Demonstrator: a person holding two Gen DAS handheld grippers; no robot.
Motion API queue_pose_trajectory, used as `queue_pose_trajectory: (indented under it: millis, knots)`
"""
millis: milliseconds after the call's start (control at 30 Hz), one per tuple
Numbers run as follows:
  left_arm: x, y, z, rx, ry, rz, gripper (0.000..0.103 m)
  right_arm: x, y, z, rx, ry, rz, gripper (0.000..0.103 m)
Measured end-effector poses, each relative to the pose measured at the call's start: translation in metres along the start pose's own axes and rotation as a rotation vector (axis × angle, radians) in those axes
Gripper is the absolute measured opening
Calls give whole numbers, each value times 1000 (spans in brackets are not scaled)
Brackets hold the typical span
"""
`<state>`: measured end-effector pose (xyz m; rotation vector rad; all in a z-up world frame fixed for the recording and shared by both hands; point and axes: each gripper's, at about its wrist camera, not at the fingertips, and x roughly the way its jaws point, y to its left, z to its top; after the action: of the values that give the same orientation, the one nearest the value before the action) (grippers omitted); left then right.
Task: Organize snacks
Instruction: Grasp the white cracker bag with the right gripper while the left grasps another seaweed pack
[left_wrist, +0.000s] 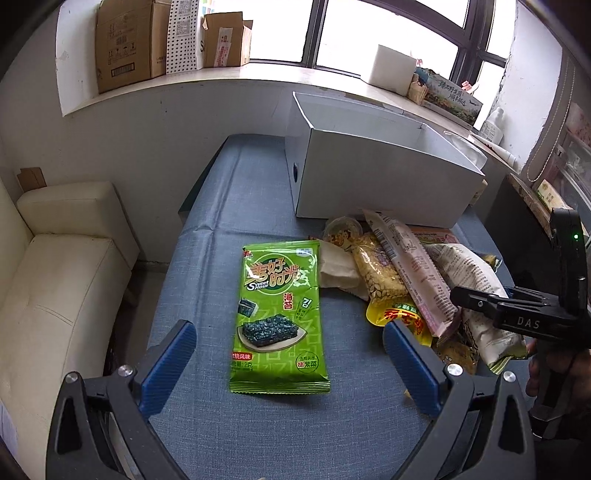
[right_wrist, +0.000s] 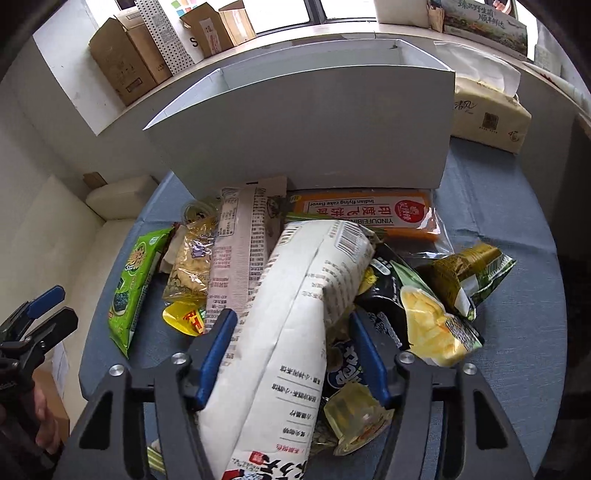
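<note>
white bag (right_wrist: 280, 332) btwn right tongs (right_wrist: 291, 354); box (right_wrist: 306, 147) behind.

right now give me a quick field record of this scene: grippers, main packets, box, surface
left gripper: open, fingers either side of the green seaweed packet, not touching it
right gripper: around the white snack bag; cannot tell if it grips
snack pile: loose packets heaped right of the seaweed packet, in front of the box
white box: open top, inside not visible
surface: blue cloth
</note>
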<state>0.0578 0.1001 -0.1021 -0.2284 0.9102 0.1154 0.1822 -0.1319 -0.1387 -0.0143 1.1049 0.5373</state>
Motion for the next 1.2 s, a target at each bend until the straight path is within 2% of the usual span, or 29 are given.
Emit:
queue_pose_trajectory:
  millis: [33,200,433,567,767,967,1000,1033,1133,1200]
  knots:
    - [2,1,0,-3,5,-1,103,-1,1,1,-7,-3,2,60]
    - [10,6,2,-14,27,-2,103,-9,-4,-2,0,-30,36,57]
    - [47,8,8,-16,129,27,103,-44,-15,3,27,-134,131,54]
    - [69,10,15,-34,177,35,103,-66,-16,5,21,-188,153,54]
    - [97,20,20,-83,255,5,103,-76,-21,5,37,-220,183,53]
    - [101,9,18,-8,252,60,102,-75,-27,3,60,-229,198,53]
    - [101,5,16,14,249,91,101,-75,-28,4,66,-231,201,53]
    - [102,2,16,38,240,134,92,-74,-30,3,72,-235,201,53]
    - [94,-3,13,51,204,148,68,-74,-33,3,85,-239,195,53]
    - [91,0,13,28,210,137,68,-74,-35,3,89,-240,201,53]
